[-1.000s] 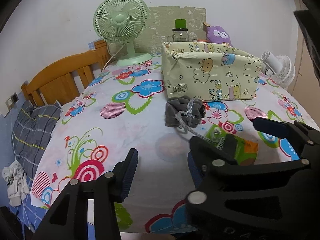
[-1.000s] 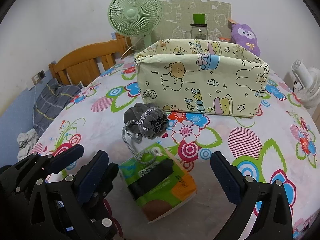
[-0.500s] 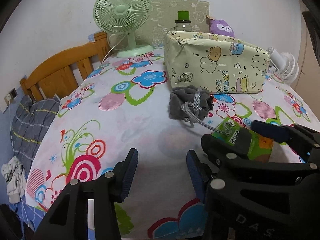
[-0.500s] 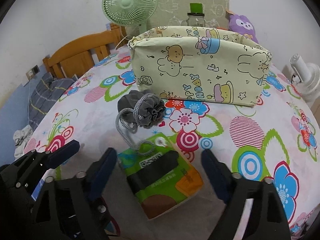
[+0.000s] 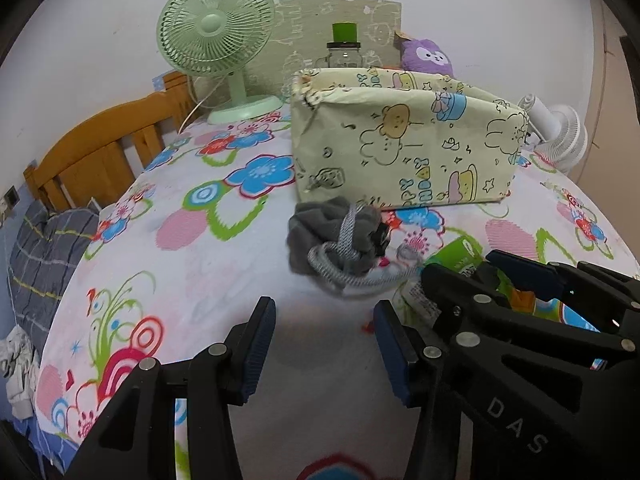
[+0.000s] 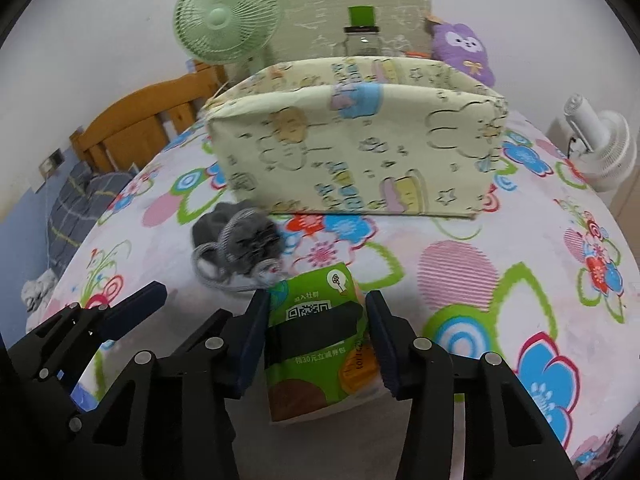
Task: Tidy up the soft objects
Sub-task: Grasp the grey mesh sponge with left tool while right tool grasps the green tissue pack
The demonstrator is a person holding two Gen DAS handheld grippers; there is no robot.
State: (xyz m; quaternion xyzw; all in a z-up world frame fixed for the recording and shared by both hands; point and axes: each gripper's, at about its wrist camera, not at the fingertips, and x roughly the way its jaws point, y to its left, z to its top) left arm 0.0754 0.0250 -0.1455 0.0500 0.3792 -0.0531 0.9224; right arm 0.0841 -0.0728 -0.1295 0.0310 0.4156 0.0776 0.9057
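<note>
A green tissue pack (image 6: pixel 320 336) lies on the flowered sheet. My right gripper (image 6: pixel 318 332) is shut on the pack, one finger on each side. A grey drawstring pouch (image 5: pixel 336 236) lies just beyond, its cord looped toward the pack; it also shows in the right wrist view (image 6: pixel 240 236). The cream cartoon-print fabric bin (image 5: pixel 404 140) stands open behind the pouch, also in the right wrist view (image 6: pixel 352 148). My left gripper (image 5: pixel 324 344) is open and empty, a short way in front of the pouch. The pack's corner (image 5: pixel 460 256) shows between the right gripper's fingers.
A green fan (image 5: pixel 216 36), a glass jar with a green lid (image 5: pixel 344 52) and a purple plush (image 5: pixel 426 54) stand behind the bin. A white fan (image 6: pixel 596 140) is at the right edge. A wooden headboard (image 5: pixel 100 152) and grey bedding (image 5: pixel 36 240) lie left.
My right gripper moved forward and closed on the tissue pack. My left gripper moved closer to the pouch and stayed open.
</note>
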